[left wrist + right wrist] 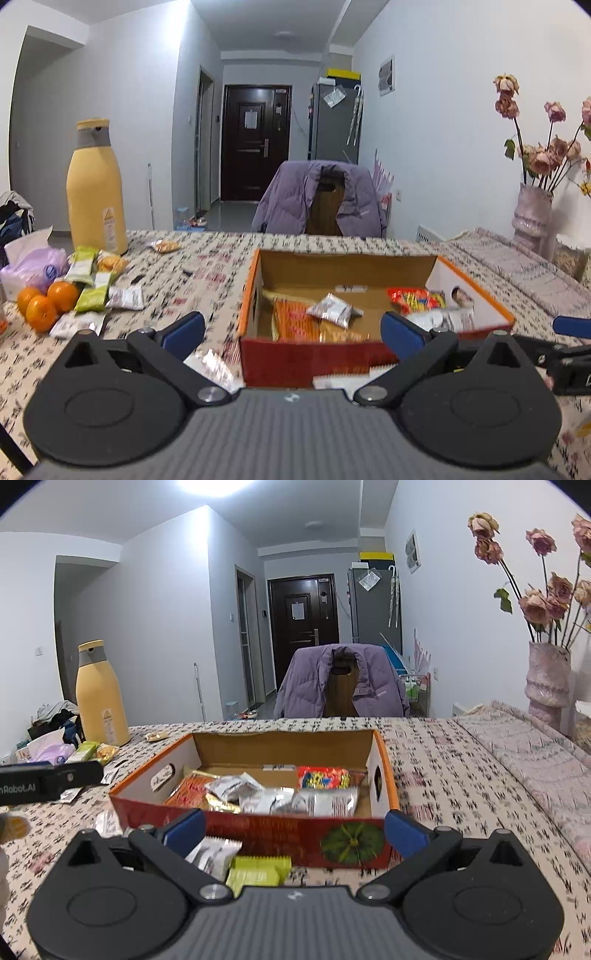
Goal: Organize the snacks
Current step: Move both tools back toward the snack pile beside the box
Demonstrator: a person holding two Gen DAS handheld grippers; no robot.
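Both grippers empty, jaws spread wide.

The right gripper [294, 830] hovers over a silver foil snack packet [214, 854] and lime-green wafer packet [258, 871] low in frame, just before the orange-rimmed cardboard box [255, 836]; the left gripper [293, 328] faces it. Light, crinkly, slippery: pinch an edge seam.

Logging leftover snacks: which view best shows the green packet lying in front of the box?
The right wrist view: the green packet lies unobstructed between its open fingers, before the box. In the left wrist view I cannot make it out.
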